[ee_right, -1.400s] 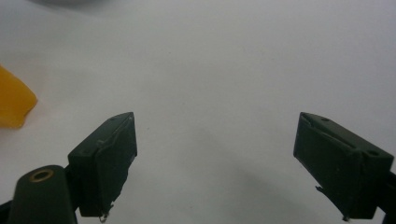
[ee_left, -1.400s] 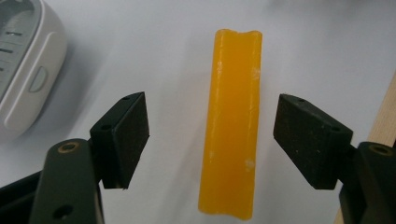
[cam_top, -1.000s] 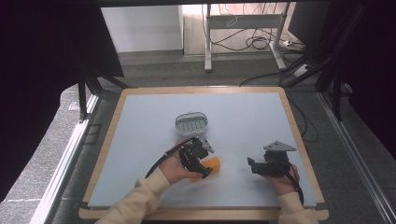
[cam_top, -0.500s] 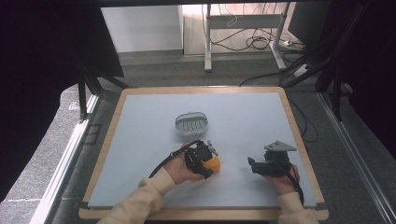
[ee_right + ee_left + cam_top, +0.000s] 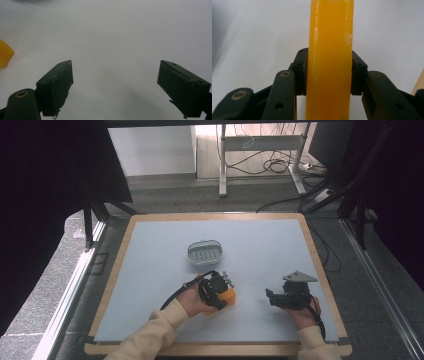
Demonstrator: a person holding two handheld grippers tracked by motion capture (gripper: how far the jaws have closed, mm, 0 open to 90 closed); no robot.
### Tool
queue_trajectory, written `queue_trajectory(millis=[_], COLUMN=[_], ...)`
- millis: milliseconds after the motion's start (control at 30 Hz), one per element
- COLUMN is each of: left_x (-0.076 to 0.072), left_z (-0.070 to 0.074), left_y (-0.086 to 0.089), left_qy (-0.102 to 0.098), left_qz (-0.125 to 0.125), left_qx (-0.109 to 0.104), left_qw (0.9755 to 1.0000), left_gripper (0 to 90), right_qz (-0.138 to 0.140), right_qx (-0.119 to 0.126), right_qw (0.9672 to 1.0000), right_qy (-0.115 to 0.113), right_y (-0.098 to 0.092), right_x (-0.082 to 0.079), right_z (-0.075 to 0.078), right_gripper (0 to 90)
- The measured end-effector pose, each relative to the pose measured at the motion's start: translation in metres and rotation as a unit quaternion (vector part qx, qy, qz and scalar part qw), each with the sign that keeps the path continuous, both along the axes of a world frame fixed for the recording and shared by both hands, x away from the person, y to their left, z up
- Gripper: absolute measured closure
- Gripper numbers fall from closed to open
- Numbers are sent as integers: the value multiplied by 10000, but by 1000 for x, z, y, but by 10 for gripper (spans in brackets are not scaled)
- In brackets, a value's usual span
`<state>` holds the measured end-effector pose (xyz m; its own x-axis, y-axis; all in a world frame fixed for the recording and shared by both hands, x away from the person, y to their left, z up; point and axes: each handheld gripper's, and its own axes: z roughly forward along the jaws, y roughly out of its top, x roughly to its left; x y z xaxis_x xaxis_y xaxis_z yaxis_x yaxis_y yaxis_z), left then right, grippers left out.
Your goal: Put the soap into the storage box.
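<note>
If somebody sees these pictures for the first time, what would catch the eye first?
Probably the bright orange soap bar, clamped between the jaws of the left tool near the table's front edge. Behind it stands a grey soap dish with nothing in it. The right tool rests open over the bare white tabletop.

We find bare table (image 5: 150,285) on every side, wide along the far half and the left. Only the grey soap dish (image 5: 205,253) stands in our way, just beyond the left gripper (image 5: 218,290). Between the orange block (image 5: 226,299) and the right gripper (image 5: 272,297), open surface lets a hand pass.
</note>
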<state>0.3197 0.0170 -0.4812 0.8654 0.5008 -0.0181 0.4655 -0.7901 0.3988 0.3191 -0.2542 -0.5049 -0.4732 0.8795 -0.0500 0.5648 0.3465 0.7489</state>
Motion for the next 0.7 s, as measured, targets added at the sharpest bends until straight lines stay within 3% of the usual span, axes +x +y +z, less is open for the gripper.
queue_trajectory(millis=[400, 700], left_x=[-1, 1], left_z=[1, 12], left_y=[0, 5], left_qy=[-21, -86], left_qz=[-100, -228], left_qx=[-17, -70], left_qw=[9999, 9997], left_gripper=[619, 620], right_qz=[-11, -17], right_qx=[6, 2], right_qw=[10000, 10000], right_qy=[-10, -8], right_y=[0, -1], right_x=[0, 0], right_z=[1, 1], right_gripper=[135, 135])
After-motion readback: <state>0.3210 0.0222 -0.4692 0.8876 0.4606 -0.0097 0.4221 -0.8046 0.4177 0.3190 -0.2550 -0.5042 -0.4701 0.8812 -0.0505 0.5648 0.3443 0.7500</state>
